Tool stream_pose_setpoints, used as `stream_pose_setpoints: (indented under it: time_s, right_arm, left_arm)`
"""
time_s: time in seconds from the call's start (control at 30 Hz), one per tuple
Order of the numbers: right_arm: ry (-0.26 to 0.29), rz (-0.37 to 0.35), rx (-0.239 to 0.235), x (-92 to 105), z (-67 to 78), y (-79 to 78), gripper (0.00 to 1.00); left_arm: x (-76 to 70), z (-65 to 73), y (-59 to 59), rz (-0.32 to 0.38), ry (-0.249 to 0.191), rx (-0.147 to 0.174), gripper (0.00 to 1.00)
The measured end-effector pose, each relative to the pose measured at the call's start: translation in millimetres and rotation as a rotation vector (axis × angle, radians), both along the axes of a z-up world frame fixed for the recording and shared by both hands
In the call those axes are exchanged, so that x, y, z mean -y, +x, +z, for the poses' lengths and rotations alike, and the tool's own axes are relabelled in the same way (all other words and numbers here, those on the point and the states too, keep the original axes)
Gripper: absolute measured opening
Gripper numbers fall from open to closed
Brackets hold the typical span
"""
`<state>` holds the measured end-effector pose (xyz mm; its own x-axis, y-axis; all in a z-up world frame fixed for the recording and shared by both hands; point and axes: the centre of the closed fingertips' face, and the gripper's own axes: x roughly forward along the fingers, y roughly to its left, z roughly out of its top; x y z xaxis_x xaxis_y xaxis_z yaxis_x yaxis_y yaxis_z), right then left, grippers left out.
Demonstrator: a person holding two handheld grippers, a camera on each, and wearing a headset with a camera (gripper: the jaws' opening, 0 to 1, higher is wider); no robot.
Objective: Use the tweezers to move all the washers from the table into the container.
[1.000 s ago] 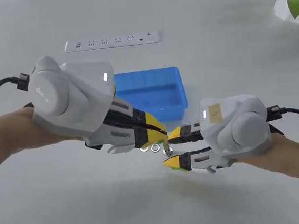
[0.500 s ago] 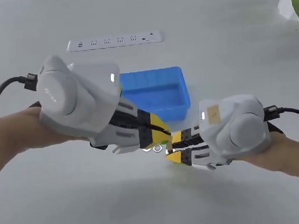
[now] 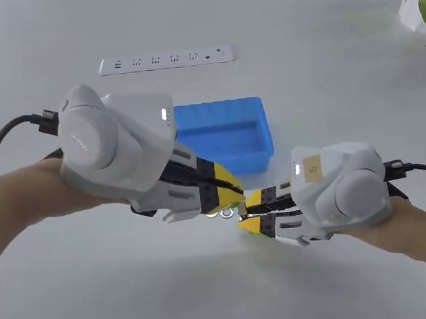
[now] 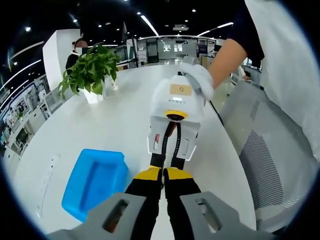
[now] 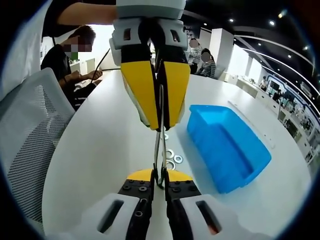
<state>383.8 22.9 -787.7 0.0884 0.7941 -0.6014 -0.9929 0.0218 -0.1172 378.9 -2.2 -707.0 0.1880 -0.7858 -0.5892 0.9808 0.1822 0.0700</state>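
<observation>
Both sets of jaws pinched together on the tweezers (image 5: 158, 152); left hand-held gripper (image 5: 161, 125) and right hand-held gripper (image 5: 160, 184) meet tip to tip, tweezers' long axis running left-right between. I see washers (image 5: 170, 155) on desk (image 5: 100, 150) just beneath, near side of blue container (image 5: 227, 145).

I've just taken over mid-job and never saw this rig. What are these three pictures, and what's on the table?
No robot here: a person holds a pair of tongs in each hand. The head view looks down from a headset; each round view comes from a camera riding on one pair. The left tongs and right tongs meet tip to tip, both shut on thin metal tweezers. On the white table lie a few washers, beside a blue container, with a power strip beyond.
</observation>
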Motion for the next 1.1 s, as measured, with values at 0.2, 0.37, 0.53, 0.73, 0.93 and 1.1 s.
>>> stream_pose_setpoints:
  time_s: [0.2,0.37,0.53,0.73,0.93,1.1]
  right_arm:
    - [0.016,-0.018,-0.007,0.7,2.2,0.8,0.08]
    - [0.032,-0.019,-0.009,-0.9,4.2,-0.7,0.08]
    - [0.043,-0.026,-0.021,-2.2,5.1,-1.9,0.08]
    - [0.042,-0.029,-0.006,-0.3,9.5,-2.0,0.08]
    - [0.055,-0.053,-0.015,3.2,20.2,0.1,0.08]
    - [0.061,-0.055,0.012,6.6,37.7,4.9,0.08]
  left_arm:
    - [-1.0,1.3,5.8,0.056,-0.014,-0.029,0.10]
    - [0.6,2.9,6.2,0.055,-0.028,-0.040,0.15]
    - [0.2,4.0,2.2,0.056,-0.041,-0.068,0.19]
    - [-8.1,7.0,2.1,0.099,-0.043,-0.040,0.29]
    - [-20.0,7.1,0.7,0.148,-0.040,-0.021,0.38]
    - [-31.1,14.4,-1.9,0.201,-0.093,0.005,0.48]
